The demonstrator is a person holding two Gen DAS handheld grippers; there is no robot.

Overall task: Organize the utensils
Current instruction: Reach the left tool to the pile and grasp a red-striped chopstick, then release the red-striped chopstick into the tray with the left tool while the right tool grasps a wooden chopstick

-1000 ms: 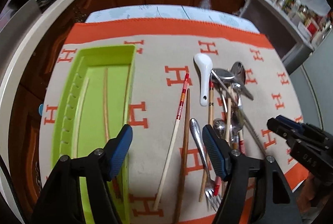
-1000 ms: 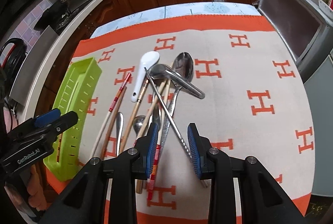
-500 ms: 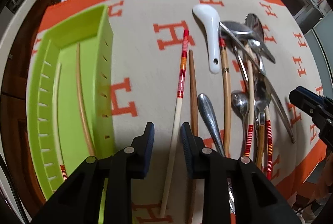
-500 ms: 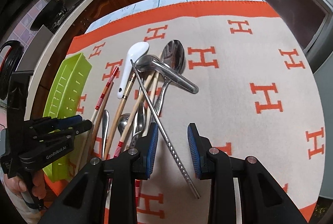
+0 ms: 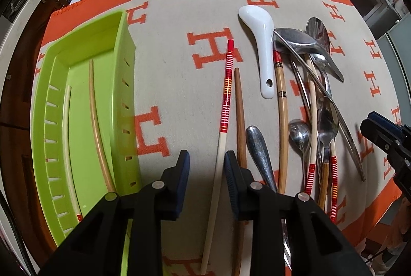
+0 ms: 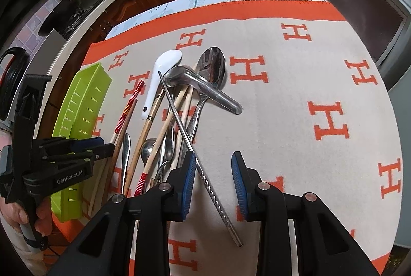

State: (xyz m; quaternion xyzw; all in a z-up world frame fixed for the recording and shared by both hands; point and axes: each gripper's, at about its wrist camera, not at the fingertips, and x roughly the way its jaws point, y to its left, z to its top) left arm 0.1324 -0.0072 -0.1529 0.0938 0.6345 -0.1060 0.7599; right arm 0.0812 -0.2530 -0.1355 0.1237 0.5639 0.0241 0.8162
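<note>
**Ana:** Left gripper (image 5: 206, 163) points down over the blanket-covered surface (image 5: 167, 19), and its jaws have just been closing. They stand narrowed but not clenched, with a red-banded chopstick (image 5: 223, 127) between them; I see a gap on each side, so nothing is grasped yet.

**Ben:** And the right gripper (image 6: 212, 172)?

**Ana:** Partly open, holding nothing. It hangs above a twisted metal rod (image 6: 203, 173) that runs between its jaws.

**Ben:** Then, biggest to smallest, what lies where?

**Ana:** The green tray (image 5: 48, 101) sits left of the left gripper, with two chopsticks inside already. To the right is the heap: a white ceramic spoon (image 5: 262, 45), several steel spoons (image 5: 326, 122), more chopsticks, all crossing one another. A brown chopstick (image 5: 240, 116) lies just beside the red-banded one.

**Ben:** So which step is this?

**Ana:** I judge it the pickup of the next chopstick for the tray. The next move calls for closing fully on the pale shaft, without catching the brown one, then lifting and carrying it left to the tray.
</note>
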